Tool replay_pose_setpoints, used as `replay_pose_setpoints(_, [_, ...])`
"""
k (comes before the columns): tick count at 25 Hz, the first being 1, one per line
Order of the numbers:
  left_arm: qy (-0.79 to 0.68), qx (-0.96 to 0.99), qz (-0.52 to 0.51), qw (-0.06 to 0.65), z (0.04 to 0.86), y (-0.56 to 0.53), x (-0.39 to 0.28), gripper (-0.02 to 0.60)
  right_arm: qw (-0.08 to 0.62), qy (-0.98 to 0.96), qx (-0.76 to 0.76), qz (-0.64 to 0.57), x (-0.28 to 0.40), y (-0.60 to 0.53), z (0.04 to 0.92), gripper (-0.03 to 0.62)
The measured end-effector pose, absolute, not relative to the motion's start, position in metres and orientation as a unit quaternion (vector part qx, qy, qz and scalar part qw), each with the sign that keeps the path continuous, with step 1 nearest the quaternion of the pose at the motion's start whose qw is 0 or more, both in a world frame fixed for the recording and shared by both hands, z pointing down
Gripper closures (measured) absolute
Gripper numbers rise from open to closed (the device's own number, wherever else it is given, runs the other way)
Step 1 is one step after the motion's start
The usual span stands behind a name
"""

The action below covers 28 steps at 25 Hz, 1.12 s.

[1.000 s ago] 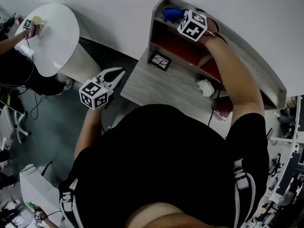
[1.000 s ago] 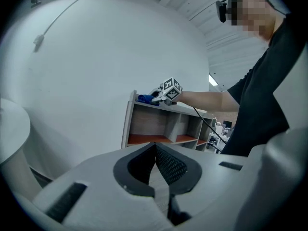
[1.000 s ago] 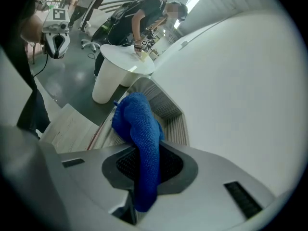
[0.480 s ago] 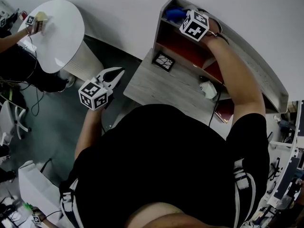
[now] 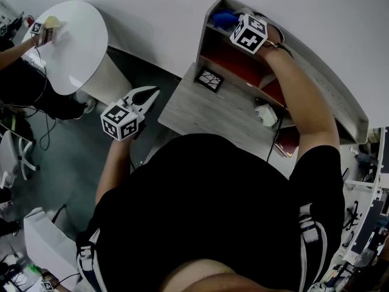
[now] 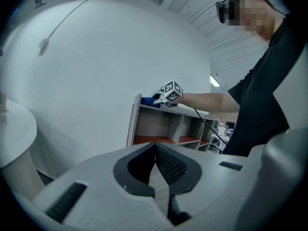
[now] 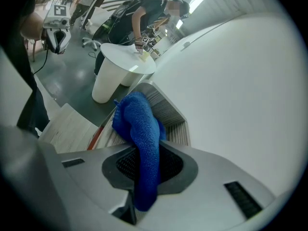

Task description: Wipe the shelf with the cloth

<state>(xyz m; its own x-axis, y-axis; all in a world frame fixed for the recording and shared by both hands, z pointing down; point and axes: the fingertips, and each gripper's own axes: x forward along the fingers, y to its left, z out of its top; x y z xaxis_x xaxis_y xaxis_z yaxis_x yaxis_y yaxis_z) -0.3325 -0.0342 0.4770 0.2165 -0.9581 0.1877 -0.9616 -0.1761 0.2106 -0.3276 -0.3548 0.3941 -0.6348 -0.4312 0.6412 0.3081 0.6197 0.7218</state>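
A grey shelf unit with red-lined compartments stands at the back of a wooden desk. My right gripper is on the left end of the shelf's top board, shut on a blue cloth. In the right gripper view the cloth hangs bunched between the jaws and rests on the ribbed top board. My left gripper hangs out to the left of the desk over the floor, shut and holding nothing. Its view shows the shelf and the right gripper's marker cube from afar.
A round white table stands at far left, with another person's hand working on it. On the desk lie a black patterned tile, a small white object, a dark cable and a red book.
The head view shifted slightly to the left early on. The right gripper and cloth stay at the left end of the shelf top, and the left gripper has not moved.
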Motion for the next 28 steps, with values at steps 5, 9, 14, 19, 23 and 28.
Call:
replay_pose_setpoints(5, [-0.623,0.770,0.008,0.141,0.476,-0.036,-0.331,0.565,0.424,-0.794,0.044,-0.433,-0.325,-0.355,0.392,0.537])
replay_pose_setpoints(9, [-0.618,0.773,0.009,0.141,0.474,-0.040,-0.330,0.565,0.414,-0.807,0.057,-0.417,-0.321,-0.357,0.386,0.537])
replay_pose_setpoints(14, [-0.608,0.781,0.015,0.141,0.475,-0.049,-0.324,0.565,0.384,-0.841,0.077,-0.374,-0.308,-0.359,0.370,0.537])
replay_pose_setpoints(19, [-0.593,0.792,0.024,0.145,0.479,-0.058,-0.316,0.565,0.348,-0.874,0.109,-0.321,-0.282,-0.359,0.355,0.537])
replay_pose_setpoints(23, [-0.579,0.802,0.028,0.141,0.476,-0.067,-0.309,0.565,0.323,-0.894,0.129,-0.283,-0.259,-0.355,0.346,0.537])
replay_pose_setpoints(28, [-0.564,0.813,0.035,0.140,0.473,-0.076,-0.305,0.565,0.280,-0.910,0.151,-0.267,-0.225,-0.342,0.326,0.537])
